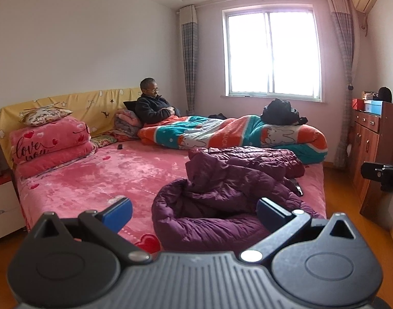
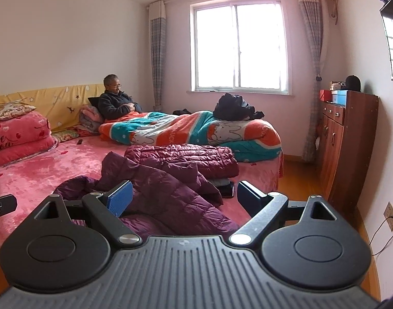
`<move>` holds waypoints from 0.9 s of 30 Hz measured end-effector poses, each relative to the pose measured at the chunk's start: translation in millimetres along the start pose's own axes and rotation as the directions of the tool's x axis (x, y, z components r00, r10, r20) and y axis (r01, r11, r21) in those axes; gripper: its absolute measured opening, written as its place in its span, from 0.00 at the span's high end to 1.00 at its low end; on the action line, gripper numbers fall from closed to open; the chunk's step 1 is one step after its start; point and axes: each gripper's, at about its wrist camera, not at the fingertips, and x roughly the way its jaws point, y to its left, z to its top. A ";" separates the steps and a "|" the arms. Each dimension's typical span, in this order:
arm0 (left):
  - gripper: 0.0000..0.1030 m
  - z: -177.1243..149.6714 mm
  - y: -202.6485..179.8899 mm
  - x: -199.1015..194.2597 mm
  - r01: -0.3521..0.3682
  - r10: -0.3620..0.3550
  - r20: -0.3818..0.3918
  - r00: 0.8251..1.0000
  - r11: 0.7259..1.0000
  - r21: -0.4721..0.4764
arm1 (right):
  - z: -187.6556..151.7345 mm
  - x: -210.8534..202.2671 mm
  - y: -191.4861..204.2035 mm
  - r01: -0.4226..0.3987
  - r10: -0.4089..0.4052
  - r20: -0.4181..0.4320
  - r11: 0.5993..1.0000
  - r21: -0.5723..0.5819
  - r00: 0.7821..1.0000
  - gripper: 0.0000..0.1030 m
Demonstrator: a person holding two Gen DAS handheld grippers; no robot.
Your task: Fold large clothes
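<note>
purple quilted puffer coat (image 1: 222,195) crumpled on fuzzy pink bed (image 1: 93,180); both grippers' jaws released, empty.

1. Two tools were in view: the left tool (image 1: 194,212) and the right tool (image 2: 185,195).
2. One purple down coat (image 1: 222,195) lay crumpled on one bed (image 1: 93,180).
3. One person (image 1: 155,105) sat under one cartoon-print quilt (image 1: 222,131).
4. One window (image 1: 271,51) had two curtains.
5. One wooden cabinet (image 2: 345,139) stood by the wall.
</note>
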 end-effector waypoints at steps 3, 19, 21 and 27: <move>0.01 -2.3 -3.4 5.7 0.022 -0.022 -0.003 1.000 1.000 -0.002 | -2.8 3.7 -0.2 0.006 -0.006 0.003 1.000 0.013 1.000 0.00; 0.01 -56.5 -21.2 84.3 0.126 -0.125 -0.074 0.989 0.992 0.010 | -94.3 98.0 -15.7 0.058 -0.051 -0.083 0.995 0.087 0.995 0.00; 0.01 -61.8 -27.0 94.2 0.128 -0.126 -0.078 0.989 0.991 0.029 | -104.9 110.3 -19.6 0.084 -0.078 -0.084 0.994 0.070 0.993 0.00; 0.01 -75.7 -51.8 126.9 0.159 -0.151 -0.115 0.982 0.985 0.060 | -122.1 146.5 -32.9 0.148 -0.144 -0.070 0.988 0.053 0.987 0.00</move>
